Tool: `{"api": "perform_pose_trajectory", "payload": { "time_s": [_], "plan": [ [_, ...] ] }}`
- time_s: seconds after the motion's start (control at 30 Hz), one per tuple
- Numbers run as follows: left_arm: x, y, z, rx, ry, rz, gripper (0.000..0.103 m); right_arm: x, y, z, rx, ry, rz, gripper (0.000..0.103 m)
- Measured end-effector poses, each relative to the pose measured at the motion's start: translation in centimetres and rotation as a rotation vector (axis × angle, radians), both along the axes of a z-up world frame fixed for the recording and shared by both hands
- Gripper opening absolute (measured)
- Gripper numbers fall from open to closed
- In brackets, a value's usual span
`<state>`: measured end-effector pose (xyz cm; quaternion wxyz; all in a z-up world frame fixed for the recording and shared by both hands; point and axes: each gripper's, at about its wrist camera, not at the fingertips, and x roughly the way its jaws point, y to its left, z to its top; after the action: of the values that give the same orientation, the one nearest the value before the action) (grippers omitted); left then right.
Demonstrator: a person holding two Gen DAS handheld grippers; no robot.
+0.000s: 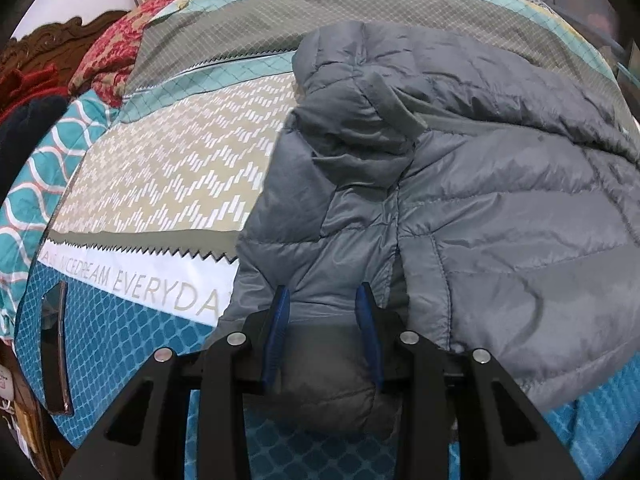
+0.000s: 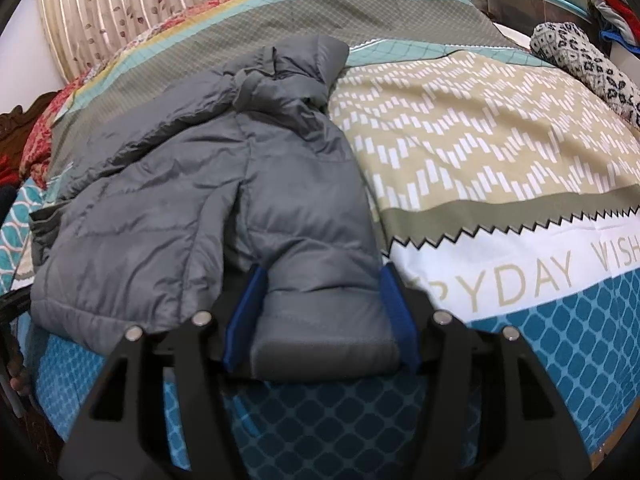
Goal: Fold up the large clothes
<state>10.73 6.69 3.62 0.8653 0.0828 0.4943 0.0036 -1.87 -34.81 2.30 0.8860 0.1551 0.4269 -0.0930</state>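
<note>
The bed (image 1: 168,168) carries the work: a patterned cover in tan, white and blue bands, with printed lettering across the white band. All places below are given relative to the grey jacket.

The grey jacket (image 2: 160,200) is a quilted, hooded puffer. It lies flat on the bed cover, hood (image 2: 304,60) toward the far end, hem and sleeve ends toward the near edge. Judged from its puffed panels and sheen, it is light for its bulk, soft and springy, and its shell is probably slippery. Expect folds to spring back and layers to slide over one another. Nothing about it looks fragile.

Beyond the jacket's right side, well apart from it, lies a black-and-white patterned cloth (image 2: 580,60).

The sleeve cuff (image 2: 324,340) at the jacket's near right corner is a flat, firmer band. It is the better hold: a stitched edge compresses less than the padded panels and is less likely to slip.

The right claw (image 2: 320,292) stands spread, its jaws on either side of this cuff. No pinching of the fabric is visible.

The left claw (image 1: 324,312) stands spread over the near end of the jacket's left sleeve (image 1: 320,240), fabric between its jaws, no squeeze visible.

Recommended hold: close each claw well onto a cuff or seam, not onto loose padding.
</note>
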Motion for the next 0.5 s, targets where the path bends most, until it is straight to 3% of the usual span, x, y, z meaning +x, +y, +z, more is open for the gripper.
{"api": "perform_pose_trajectory", "payload": {
  "time_s": [0.07,0.17,0.23,0.3,0.43,0.5],
  "plan": [
    [-0.9,1.4,2.3,-0.059,-0.02,0.026,0.0,-0.3,-0.5,0.8,0.039,0.004,-0.013,0.057],
    [-3.3,4.3,5.7,-0.134,-0.116,0.055,0.0,-2.6,-1.9,2.8,0.164,-0.068,-0.049,0.06],
    [-4.3,6.6,6.4,-0.182,-0.121,0.09,0.0,-4.5,-2.5,3.9,0.238,-0.102,-0.047,0.062],
    [-4.9,8.7,5.9,-0.242,-0.082,0.126,0.0,-6.4,-2.8,4.1,0.345,-0.108,-0.029,0.066],
    [-5.3,11.1,2.2,-0.514,0.116,0.163,0.0,-8.2,-2.3,1.4,0.628,-0.049,-0.016,0.071],
    [-5.1,11.0,0.5,-0.617,0.174,0.175,0.0,-8.0,-1.9,0.0,0.68,-0.029,-0.032,0.071]
  ]
}}
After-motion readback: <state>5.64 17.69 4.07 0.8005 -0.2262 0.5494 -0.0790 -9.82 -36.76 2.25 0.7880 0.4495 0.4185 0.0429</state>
